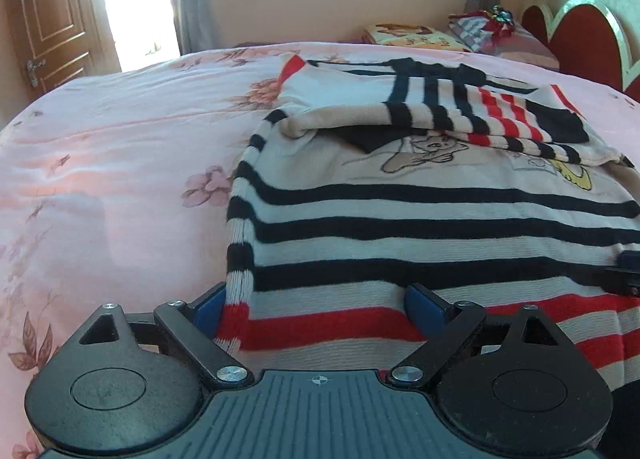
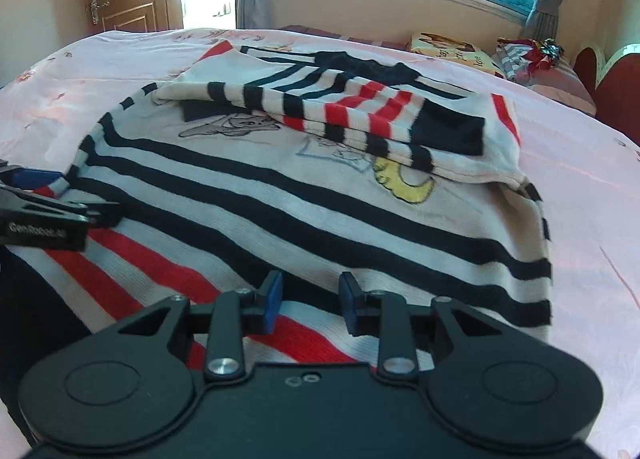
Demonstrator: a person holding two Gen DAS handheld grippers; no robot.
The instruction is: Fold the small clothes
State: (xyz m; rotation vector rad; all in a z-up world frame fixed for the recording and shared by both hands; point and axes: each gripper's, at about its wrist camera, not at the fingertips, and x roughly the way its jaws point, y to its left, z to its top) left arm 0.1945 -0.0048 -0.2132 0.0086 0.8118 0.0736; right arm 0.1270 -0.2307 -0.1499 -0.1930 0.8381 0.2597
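Your left gripper (image 1: 320,299) is spread wide over the hem of the striped sweater (image 1: 420,219), its left pad beside the garment's edge at 7 o'clock. Your right gripper (image 2: 308,299) stands partly parted above the red hem band, pinching nothing. The sweater lies on the pink floral bedspread (image 1: 120,139), both sleeves (image 2: 360,115) folded across its chest toward 12 o'clock. Pillows (image 2: 452,45) sit at 1 o'clock.
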